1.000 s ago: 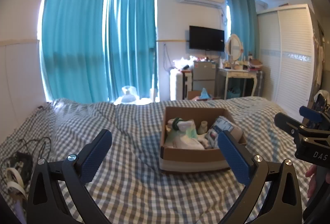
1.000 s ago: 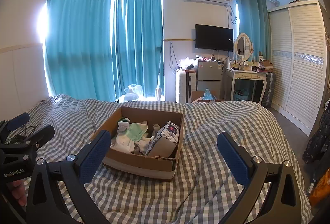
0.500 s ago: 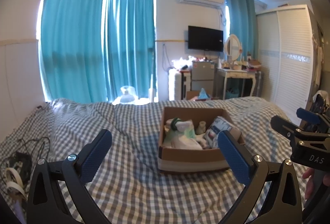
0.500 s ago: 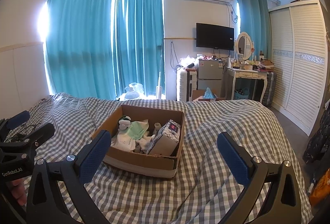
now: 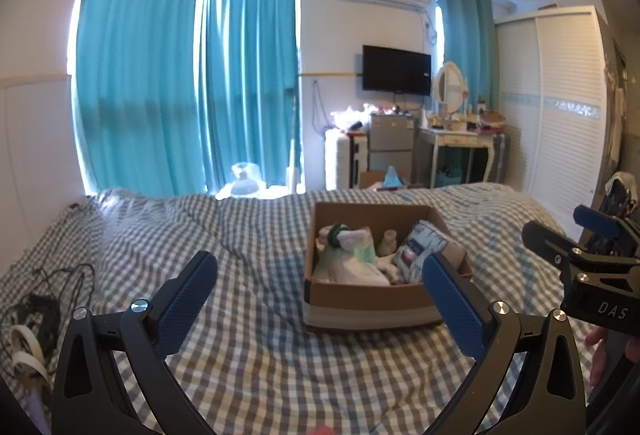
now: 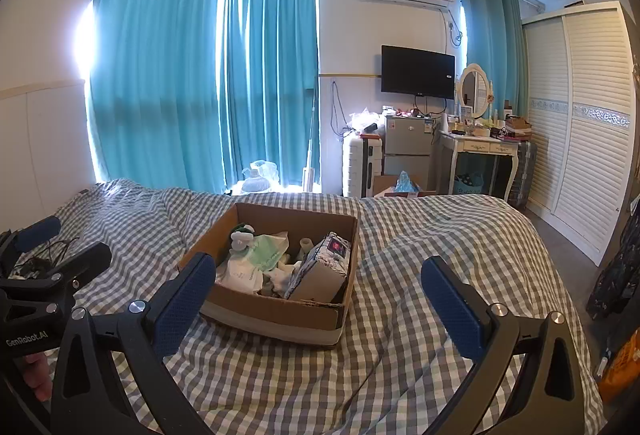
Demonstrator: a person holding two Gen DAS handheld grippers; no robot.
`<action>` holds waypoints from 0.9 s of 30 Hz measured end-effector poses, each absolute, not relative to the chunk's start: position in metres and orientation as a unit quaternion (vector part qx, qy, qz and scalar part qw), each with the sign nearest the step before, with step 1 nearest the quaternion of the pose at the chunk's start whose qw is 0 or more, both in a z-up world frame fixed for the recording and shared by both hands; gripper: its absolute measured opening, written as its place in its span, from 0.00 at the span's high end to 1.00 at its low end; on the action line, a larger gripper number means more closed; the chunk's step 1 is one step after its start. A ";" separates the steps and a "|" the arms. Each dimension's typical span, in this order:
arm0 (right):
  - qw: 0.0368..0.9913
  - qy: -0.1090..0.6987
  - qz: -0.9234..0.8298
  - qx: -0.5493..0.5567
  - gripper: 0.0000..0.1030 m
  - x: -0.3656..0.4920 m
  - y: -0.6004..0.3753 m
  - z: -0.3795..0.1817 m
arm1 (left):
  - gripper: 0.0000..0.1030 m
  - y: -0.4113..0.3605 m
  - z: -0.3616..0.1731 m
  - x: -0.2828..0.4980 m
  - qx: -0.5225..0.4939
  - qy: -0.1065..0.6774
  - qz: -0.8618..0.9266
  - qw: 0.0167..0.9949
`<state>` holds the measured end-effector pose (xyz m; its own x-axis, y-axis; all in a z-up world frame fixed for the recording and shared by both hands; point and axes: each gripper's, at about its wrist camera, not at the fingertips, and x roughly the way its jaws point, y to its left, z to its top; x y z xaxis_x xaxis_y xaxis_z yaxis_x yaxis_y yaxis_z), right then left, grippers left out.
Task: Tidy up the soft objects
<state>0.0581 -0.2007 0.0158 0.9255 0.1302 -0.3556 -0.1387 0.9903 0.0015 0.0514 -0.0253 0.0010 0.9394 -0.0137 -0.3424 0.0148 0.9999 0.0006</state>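
Observation:
A brown cardboard box sits on the grey checked bed; it also shows in the right wrist view. Inside lie a white and green plush toy, a pale green and white soft packet, a small bottle and a patterned wrapped pack. My left gripper is open and empty, held above the bed in front of the box. My right gripper is open and empty, to the right of the left one, also short of the box.
Black cables and a tape roll lie at the bed's left edge. Beyond the bed stand teal curtains, a small fridge, a white dressing table and a white wardrobe.
Both views have shifted only slightly; the box sits a little closer in the right wrist view. Both grippers stay open and empty.

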 end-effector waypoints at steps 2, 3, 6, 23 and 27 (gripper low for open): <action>0.981 0.180 0.068 -0.012 0.00 0.058 -0.200 0.015 | 0.00 -0.025 0.001 0.052 -0.002 0.174 -0.009 0.985; 0.981 0.180 0.068 -0.011 0.00 0.058 -0.201 0.015 | 0.00 -0.024 0.001 0.052 -0.003 0.174 -0.008 0.985; 0.981 0.180 0.068 -0.011 0.00 0.059 -0.201 0.015 | 0.00 -0.023 0.000 0.052 -0.005 0.176 -0.007 0.984; 0.980 0.185 0.068 -0.011 0.00 0.060 -0.196 0.012 | 0.00 -0.020 0.001 0.052 -0.004 0.176 -0.006 0.984; 0.980 0.186 0.068 -0.011 0.00 0.059 -0.196 0.011 | 0.00 -0.020 0.001 0.052 -0.004 0.175 -0.007 0.984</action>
<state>0.0594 -0.1961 0.0112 0.9218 0.1299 -0.3653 -0.1380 0.9904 0.0042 0.0523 -0.0203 0.0013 0.9384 -0.0153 -0.3451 0.0124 0.9999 -0.0107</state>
